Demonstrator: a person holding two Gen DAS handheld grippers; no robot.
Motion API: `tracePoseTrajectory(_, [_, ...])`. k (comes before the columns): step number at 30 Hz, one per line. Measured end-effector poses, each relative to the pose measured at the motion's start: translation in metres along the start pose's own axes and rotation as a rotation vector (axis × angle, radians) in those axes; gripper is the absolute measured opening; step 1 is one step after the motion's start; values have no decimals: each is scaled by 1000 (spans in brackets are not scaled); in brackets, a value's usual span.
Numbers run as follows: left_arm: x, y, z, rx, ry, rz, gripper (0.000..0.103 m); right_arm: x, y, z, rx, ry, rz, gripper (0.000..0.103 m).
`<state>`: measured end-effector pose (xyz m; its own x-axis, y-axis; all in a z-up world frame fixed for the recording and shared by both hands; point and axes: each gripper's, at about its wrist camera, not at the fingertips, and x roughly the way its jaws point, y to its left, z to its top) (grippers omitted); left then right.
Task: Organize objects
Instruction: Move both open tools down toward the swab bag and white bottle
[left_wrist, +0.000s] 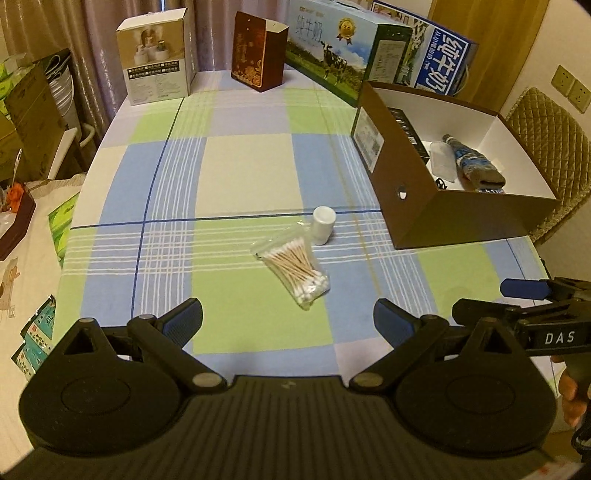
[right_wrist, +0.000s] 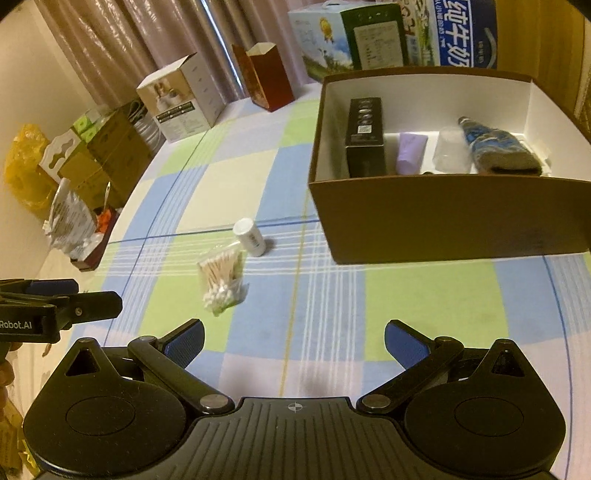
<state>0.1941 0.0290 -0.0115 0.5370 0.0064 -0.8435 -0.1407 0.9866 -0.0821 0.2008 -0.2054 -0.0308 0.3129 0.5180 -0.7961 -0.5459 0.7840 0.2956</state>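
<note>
Cotton swabs (left_wrist: 293, 266) and white bottle (left_wrist: 323, 225) wait on the counter (left_wrist: 243, 173) beside the half-filled box (left_wrist: 454, 218), both grippers' jaws spread wide, empty, lined up to collect them.

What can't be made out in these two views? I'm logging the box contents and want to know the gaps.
- Brown box: in the left wrist view its near wall hides the floor, so the purple tube shows only in the right wrist view.
- Small dark item beside the clear cup: too small to identify.
- White bottle label: blurred, unreadable.

Black hand-held gripper (left_wrist: 288, 319); blue pads (left_wrist: 186, 317); silver screws.
</note>
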Motion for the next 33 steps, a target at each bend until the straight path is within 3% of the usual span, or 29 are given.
tracePoseTrajectory(21, [41, 5, 9, -25, 84, 11, 98, 37, -9, 5, 16, 42, -11, 101])
tracePoseTrajectory(33, [89, 6, 11, -65, 158, -3, 98, 59, -28, 11, 37, 61, -56, 101])
